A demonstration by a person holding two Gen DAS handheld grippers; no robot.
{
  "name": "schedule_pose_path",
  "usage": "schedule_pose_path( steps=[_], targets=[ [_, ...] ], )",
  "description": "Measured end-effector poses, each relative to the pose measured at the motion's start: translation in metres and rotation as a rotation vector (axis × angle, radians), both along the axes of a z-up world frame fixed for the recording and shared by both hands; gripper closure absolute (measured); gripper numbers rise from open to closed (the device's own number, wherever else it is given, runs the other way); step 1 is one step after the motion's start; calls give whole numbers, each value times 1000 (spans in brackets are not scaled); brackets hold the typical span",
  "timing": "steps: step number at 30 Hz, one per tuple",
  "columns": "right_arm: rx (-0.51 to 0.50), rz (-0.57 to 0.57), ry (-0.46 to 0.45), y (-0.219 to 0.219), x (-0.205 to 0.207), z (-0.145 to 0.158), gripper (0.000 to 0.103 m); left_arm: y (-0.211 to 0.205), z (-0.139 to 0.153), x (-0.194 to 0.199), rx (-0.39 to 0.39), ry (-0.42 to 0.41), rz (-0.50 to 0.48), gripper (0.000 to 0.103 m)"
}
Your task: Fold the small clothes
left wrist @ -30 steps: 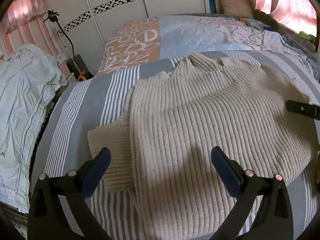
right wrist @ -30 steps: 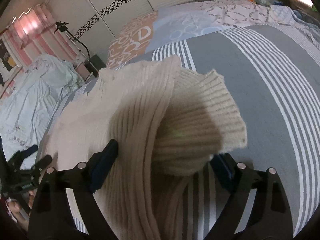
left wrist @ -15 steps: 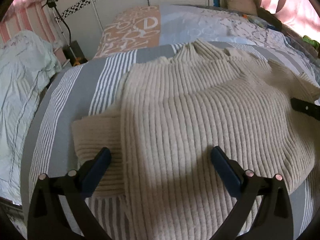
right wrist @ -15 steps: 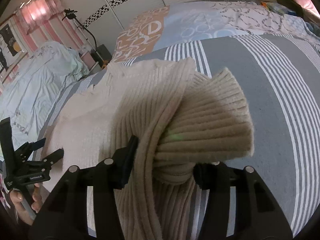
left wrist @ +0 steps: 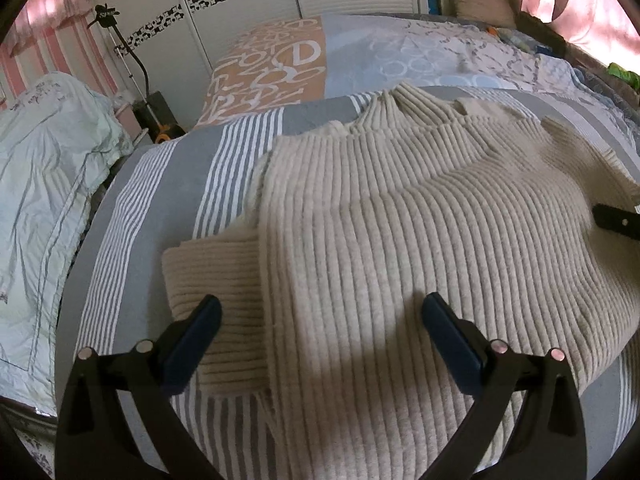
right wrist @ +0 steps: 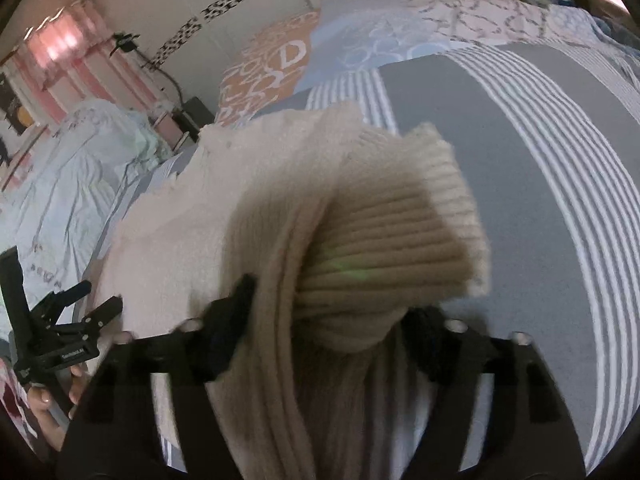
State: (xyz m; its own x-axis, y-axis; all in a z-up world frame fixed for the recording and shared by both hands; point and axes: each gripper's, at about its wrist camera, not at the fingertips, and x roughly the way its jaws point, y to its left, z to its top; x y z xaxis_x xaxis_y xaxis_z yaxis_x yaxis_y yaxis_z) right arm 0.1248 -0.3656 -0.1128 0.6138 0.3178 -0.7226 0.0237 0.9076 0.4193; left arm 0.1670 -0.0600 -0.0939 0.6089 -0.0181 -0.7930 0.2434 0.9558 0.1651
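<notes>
A cream ribbed sweater lies on the grey striped bedspread, collar away from me. One folded sleeve sticks out at its left side. My left gripper hovers open over the sweater's near left part, its blue pads wide apart. In the right wrist view my right gripper is shut on the sweater's right sleeve, which bunches up and hangs over the fingers, cuff lifted. The left gripper and a hand show at the far left. A tip of the right gripper shows at the sweater's right edge.
A patterned orange and blue quilt covers the far half of the bed. A pale green bundle of bedding lies to the left. White wardrobe doors and a black lamp stand are behind. Bare striped bedspread lies right of the sweater.
My right gripper has closed on the sweater's right sleeve and lifted it. The left gripper stayed open and shifted only slightly over the sweater.
</notes>
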Motion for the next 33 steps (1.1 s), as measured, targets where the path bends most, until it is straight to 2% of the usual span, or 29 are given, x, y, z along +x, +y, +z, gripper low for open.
schedule_pose_path(
  steps=[1,4,11,20,24,27,33],
  targets=[
    [-1,11,-6,4,2,1,56,0,0,0,2,-3,2,2],
    [-49,32,-35,13,3,9,66,-1,0,-1,19,-15,7,3],
    [-212,54,-76,36,-7,19,68,-9,-4,-2,77,-40,2,2],
    [-409,66,-90,67,-11,30,68,-11,-5,3,71,-36,-3,1],
    [-498,69,-106,87,-13,43,69,8,16,-8,19,-66,-25,1],
    [-559,78,-126,111,-14,56,69,30,31,-14,28,-106,-26,1],
    [-627,152,-180,180,-13,83,71,92,40,-6,23,-142,48,1]
  ],
)
